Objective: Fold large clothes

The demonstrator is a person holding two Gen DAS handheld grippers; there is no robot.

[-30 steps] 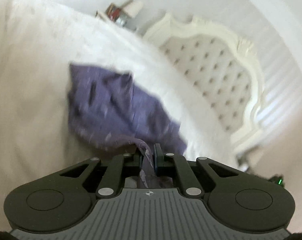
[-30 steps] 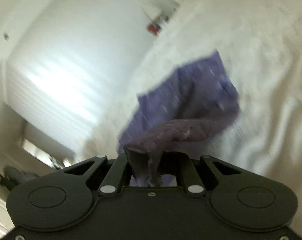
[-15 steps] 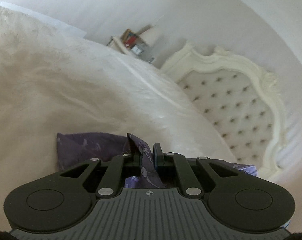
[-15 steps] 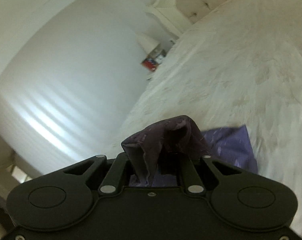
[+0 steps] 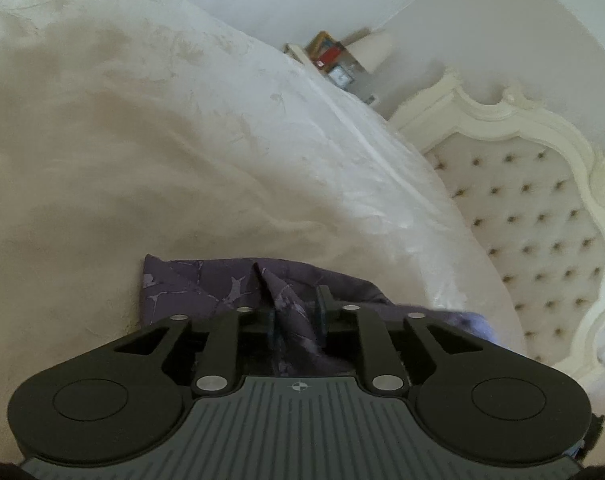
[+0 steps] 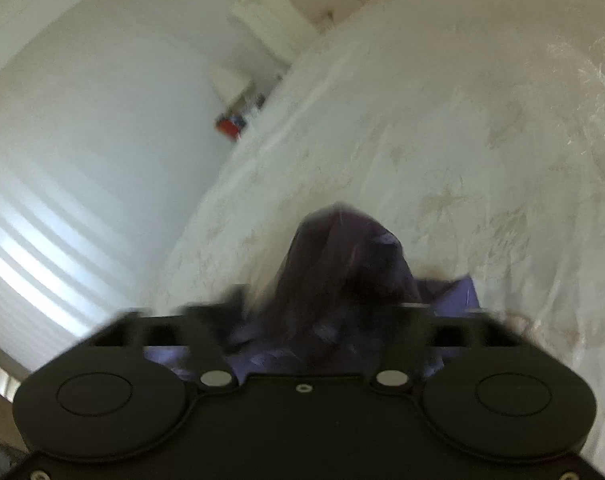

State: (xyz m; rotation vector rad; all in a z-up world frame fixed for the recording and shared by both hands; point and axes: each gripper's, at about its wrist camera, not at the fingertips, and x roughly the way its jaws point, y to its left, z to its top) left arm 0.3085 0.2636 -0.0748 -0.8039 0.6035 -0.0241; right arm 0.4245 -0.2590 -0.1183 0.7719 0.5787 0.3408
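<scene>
A purple patterned garment (image 5: 206, 284) lies on the white bedspread (image 5: 142, 152), close under both grippers. My left gripper (image 5: 296, 314) has its jaws slightly parted, and a fold of the garment stands up between them. In the right wrist view the frame is blurred; a dark bunch of the garment (image 6: 342, 264) covers my right gripper (image 6: 334, 312) and hides its fingertips. More of the garment spreads flat below it, on the bedspread (image 6: 462, 140).
A tufted cream headboard (image 5: 542, 220) stands at the right of the left wrist view. A bedside shelf with small items (image 5: 334, 64) is beyond the bed; it also shows in the right wrist view (image 6: 238, 116). A white wall lies to the left of the bed.
Both grippers have come down from above the bed to the bedspread with the garment. The hanging cloth now lies flat. The left jaws have parted a little.
</scene>
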